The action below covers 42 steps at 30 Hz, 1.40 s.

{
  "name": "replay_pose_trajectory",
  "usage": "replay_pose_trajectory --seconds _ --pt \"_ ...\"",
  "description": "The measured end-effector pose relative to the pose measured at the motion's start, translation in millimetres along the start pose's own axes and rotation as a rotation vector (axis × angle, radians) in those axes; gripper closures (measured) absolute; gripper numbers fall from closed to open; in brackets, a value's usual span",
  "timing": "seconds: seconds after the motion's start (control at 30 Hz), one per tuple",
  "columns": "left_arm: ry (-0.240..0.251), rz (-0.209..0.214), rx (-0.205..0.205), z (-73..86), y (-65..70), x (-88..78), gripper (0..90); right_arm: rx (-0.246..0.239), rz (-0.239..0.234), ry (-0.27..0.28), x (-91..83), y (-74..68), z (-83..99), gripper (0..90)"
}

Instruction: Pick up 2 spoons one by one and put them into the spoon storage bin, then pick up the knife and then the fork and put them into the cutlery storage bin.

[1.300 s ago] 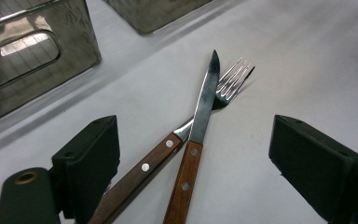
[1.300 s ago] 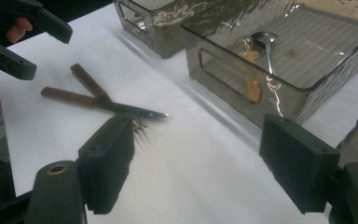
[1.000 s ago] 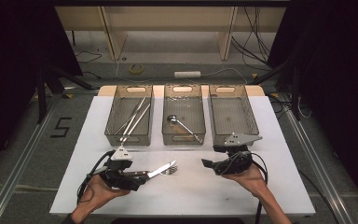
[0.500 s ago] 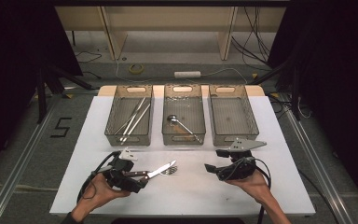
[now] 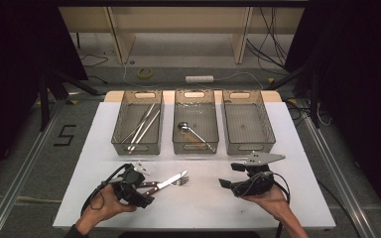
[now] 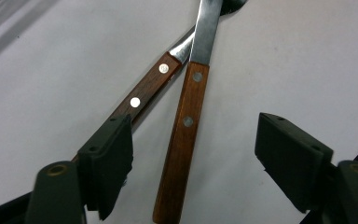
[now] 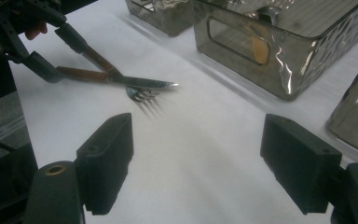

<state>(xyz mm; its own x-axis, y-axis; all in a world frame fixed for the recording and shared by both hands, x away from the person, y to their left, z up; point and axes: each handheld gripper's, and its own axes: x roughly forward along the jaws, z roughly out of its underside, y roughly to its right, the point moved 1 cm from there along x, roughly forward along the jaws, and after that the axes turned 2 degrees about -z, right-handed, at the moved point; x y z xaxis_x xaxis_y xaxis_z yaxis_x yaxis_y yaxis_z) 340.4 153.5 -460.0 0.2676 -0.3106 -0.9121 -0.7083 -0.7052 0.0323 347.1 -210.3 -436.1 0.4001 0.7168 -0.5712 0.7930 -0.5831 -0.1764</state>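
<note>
— Well, our left gripper (image 6: 193, 154) has just been closing, jaws apart around the knife (image 6: 182, 135) handle, near left on the table (image 5: 297, 148).
— Right gripper (image 7: 198, 163) gapes, empty. We might pinch the fork (image 6: 147, 88) too, since the handles cross.

Wood-handled knife (image 6: 182, 140) and fork (image 6: 142, 93) lie crossed on the white table (image 5: 203, 208), tips toward 2 o'clock.
</note>
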Motion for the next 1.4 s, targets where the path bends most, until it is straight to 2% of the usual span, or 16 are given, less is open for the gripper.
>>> replay_pose_trajectory --seconds 0.43,1.1,1.17,1.37,1.4 --pt "-0.033 0.0 0.008 -1.1 -6.2 6.9 42.2 -0.001 -0.009 -0.011 -0.2 -2.3 2.8 26.5" --pt "-0.097 -0.004 0.07 -5.9 -3.0 15.4 61.5 -0.007 -0.009 -0.021 1.7 -2.4 2.6 26.7" --pt "-0.109 -0.015 0.086 -6.5 -1.1 17.9 62.9 -0.008 -0.009 -0.023 2.1 -2.5 2.5 26.7" --pt "-0.112 -0.025 0.09 -7.3 1.4 18.8 66.8 -0.017 -0.009 -0.023 1.9 -3.9 1.3 26.8" --pt "-0.116 -0.025 0.102 -7.5 1.6 18.6 68.4 -0.018 -0.008 -0.023 1.9 -4.1 1.2 26.8"
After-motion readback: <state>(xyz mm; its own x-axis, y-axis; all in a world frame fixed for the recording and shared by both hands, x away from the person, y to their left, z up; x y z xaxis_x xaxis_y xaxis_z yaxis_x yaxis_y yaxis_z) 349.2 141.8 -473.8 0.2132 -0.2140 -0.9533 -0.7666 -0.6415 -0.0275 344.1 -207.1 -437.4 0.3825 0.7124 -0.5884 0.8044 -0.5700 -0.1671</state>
